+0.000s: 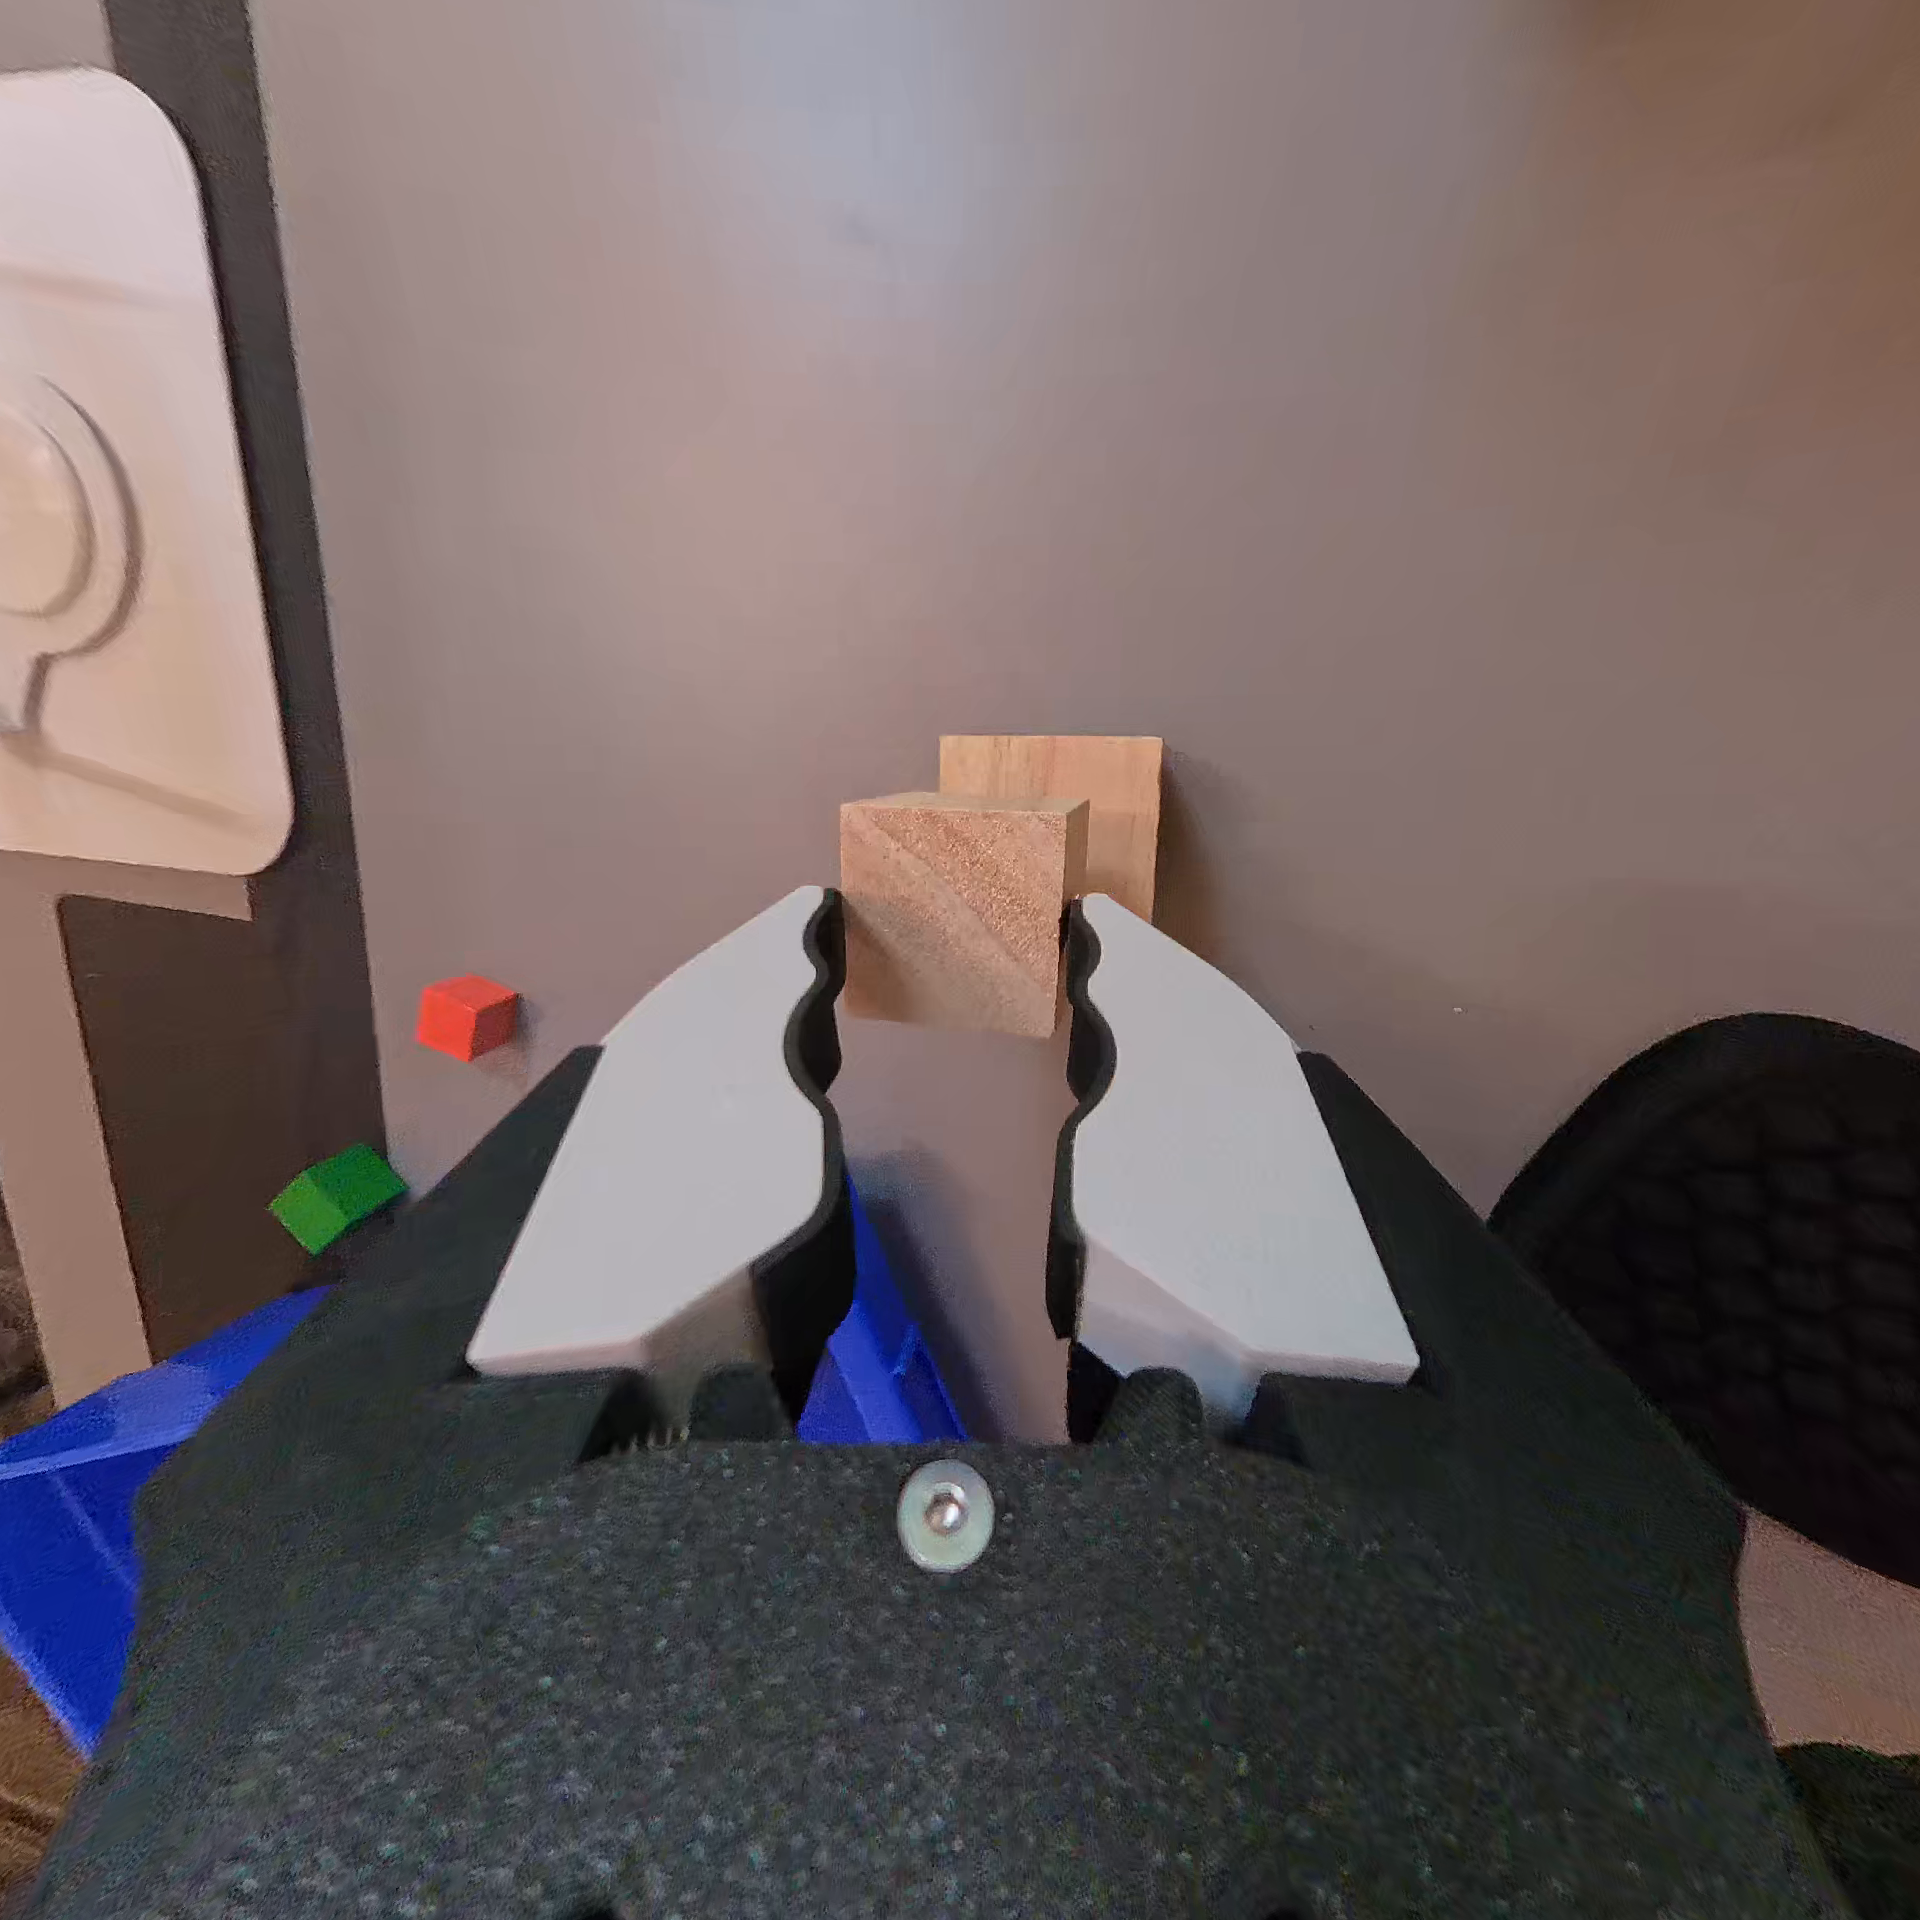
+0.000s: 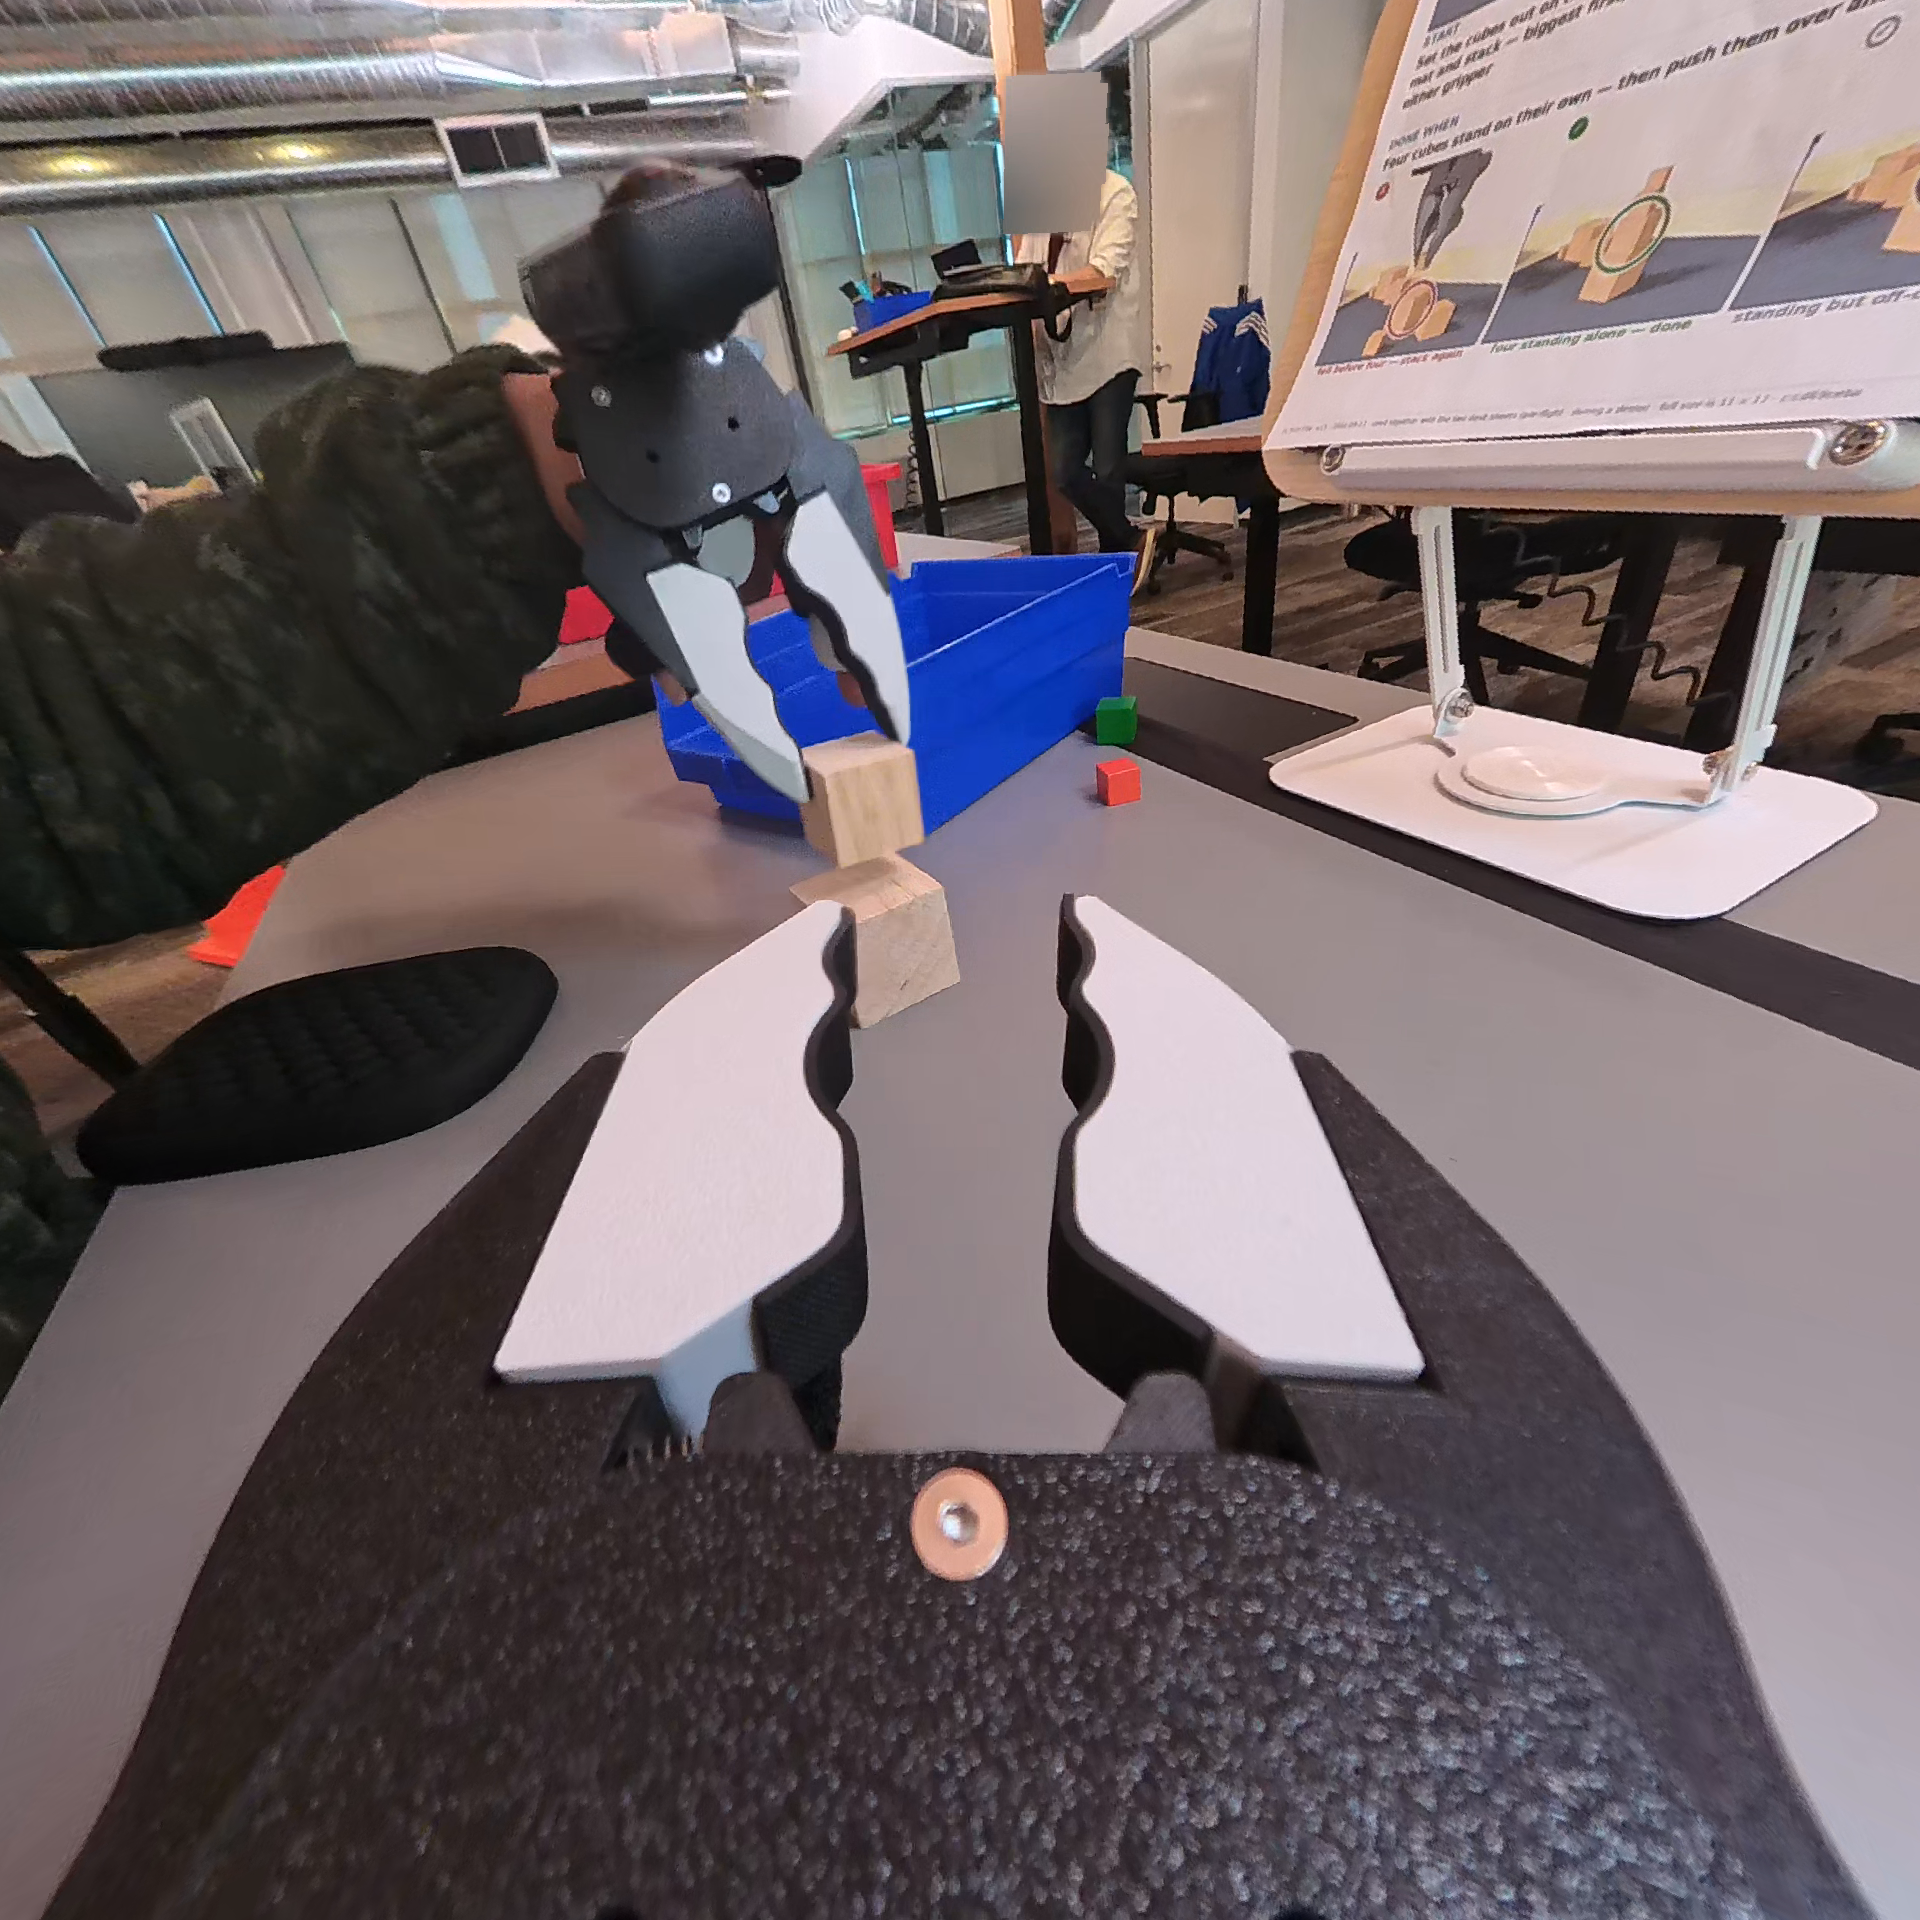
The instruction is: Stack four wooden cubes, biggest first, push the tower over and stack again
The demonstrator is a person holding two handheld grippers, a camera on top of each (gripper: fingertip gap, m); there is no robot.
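With my left gripper (image 1: 954,914) clamped on a plain wooden cube (image 1: 951,914) just above a second wooden cube (image 2: 899,940) on the grey table (image 2: 1351,1039), lowering it squarely seemed next, my right gripper (image 2: 956,935) parted, empty

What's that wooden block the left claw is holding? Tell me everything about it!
The held cube is plain pale wood with slanting grain lines on one face and sharp, square edges. The left gripper pinches it between both black pads. It hangs in the air, slightly tilted, just above a second wooden cube that sits on the grey table. Whether the two cubes touch is unclear. A blue bin stands behind it.
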